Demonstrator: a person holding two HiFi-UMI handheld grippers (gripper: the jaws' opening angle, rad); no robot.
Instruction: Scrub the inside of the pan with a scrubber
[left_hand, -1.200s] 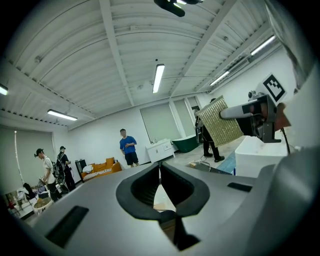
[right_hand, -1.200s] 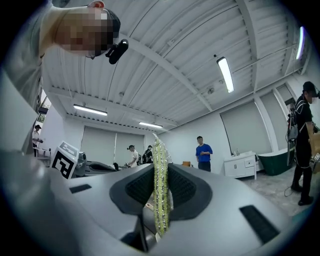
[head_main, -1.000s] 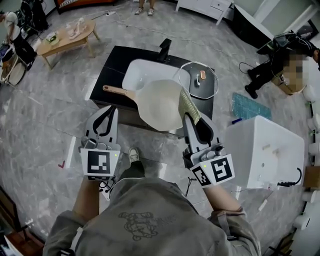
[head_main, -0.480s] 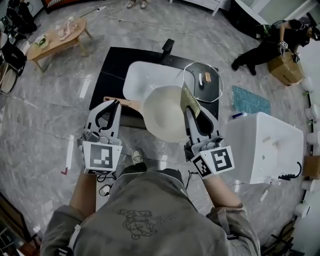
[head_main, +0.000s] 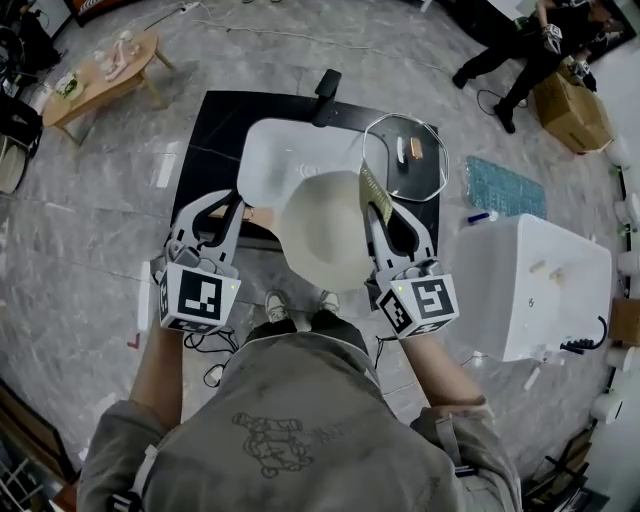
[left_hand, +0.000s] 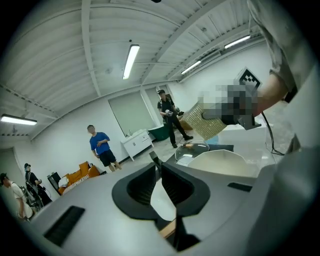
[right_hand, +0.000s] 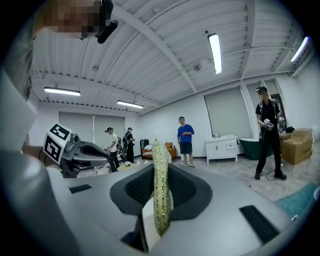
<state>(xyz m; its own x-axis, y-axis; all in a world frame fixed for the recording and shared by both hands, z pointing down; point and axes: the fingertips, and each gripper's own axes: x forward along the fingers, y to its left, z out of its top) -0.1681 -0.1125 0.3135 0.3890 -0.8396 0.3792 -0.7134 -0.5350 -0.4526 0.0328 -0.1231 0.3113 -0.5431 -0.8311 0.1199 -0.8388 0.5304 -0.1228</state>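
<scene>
Pan (head_main: 320, 235) lay tilted at sink (head_main: 268, 150) | left gripper (head_main: 237, 202) was closed, empty, beside handle (head_main: 262, 215), contact unclear | right gripper (head_main: 378, 215) clamped scrubber (head_main: 374, 193) at pan's right rim | steadying the handle first, then pressing scrubber flat inside, seemed best

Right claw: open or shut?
Shut. In the right gripper view the right claw is clamped on the scrubber, which stands edge-on in it.
</scene>
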